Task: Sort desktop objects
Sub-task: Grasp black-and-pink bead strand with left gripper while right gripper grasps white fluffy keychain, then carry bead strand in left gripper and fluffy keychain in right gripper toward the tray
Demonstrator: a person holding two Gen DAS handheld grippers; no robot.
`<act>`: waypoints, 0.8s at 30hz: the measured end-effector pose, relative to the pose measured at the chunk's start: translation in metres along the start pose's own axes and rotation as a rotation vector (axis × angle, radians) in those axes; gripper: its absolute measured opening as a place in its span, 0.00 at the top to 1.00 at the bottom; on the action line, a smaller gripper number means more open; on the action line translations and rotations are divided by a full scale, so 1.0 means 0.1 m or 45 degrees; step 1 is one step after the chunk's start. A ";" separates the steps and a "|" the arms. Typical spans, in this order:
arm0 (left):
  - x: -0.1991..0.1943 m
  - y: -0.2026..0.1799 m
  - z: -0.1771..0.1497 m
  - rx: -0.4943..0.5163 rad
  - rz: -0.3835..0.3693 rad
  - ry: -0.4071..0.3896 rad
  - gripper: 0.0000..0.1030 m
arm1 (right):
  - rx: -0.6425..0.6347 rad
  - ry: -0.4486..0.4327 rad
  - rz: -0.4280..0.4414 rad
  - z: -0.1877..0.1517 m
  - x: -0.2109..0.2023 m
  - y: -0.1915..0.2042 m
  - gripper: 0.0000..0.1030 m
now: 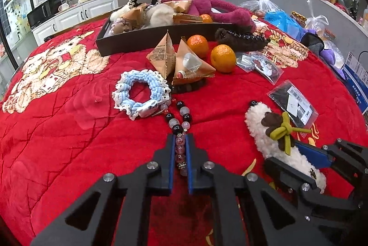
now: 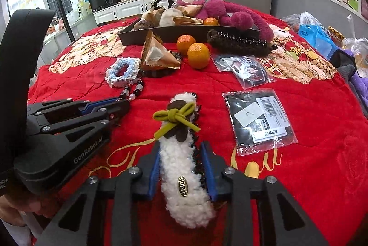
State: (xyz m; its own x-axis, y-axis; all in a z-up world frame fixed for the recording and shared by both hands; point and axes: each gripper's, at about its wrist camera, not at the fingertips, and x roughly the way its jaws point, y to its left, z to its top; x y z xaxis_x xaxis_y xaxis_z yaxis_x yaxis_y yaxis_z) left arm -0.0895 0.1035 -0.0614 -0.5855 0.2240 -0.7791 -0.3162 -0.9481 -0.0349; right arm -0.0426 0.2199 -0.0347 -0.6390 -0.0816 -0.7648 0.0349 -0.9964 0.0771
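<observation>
The left gripper [image 1: 180, 151] pinches one end of a bead bracelet [image 1: 178, 118] lying on the red cloth [image 1: 69, 131] near the desk's front edge. Beside it, the right gripper [image 2: 182, 167] is clamped on a fluffy white hair clip [image 2: 181, 160]. Farther back sit a blue scrunchie [image 1: 141, 93], two oranges [image 1: 222, 58] and a dark tray [image 1: 138, 39].

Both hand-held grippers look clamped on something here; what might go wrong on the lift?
1. The left hand-held gripper holds only one end of the bead bracelet; its far end touches the blue scrunchie and may drag it.
2. The right hand-held gripper pinches the fluffy white hair clip at one end, so it may sag or slip.
</observation>
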 end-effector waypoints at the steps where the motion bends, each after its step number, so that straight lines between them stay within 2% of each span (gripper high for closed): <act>1: -0.01 0.01 0.00 -0.008 -0.006 -0.002 0.92 | -0.004 0.002 0.000 0.00 -0.01 0.01 0.68; 13: -0.24 0.04 0.03 -0.045 -0.018 -0.043 0.92 | -0.018 -0.034 -0.002 0.09 -0.15 0.08 0.69; 24: -0.64 0.13 0.18 -0.076 0.011 -0.142 0.92 | -0.052 -0.115 -0.008 0.30 -0.37 0.22 0.69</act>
State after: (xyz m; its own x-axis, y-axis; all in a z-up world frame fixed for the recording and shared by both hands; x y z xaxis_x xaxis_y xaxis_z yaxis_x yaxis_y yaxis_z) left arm -0.0694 0.0813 -0.0010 -0.6685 0.2360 -0.7053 -0.2677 -0.9611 -0.0679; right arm -0.0410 0.2021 0.0141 -0.7058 -0.0745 -0.7045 0.0607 -0.9972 0.0446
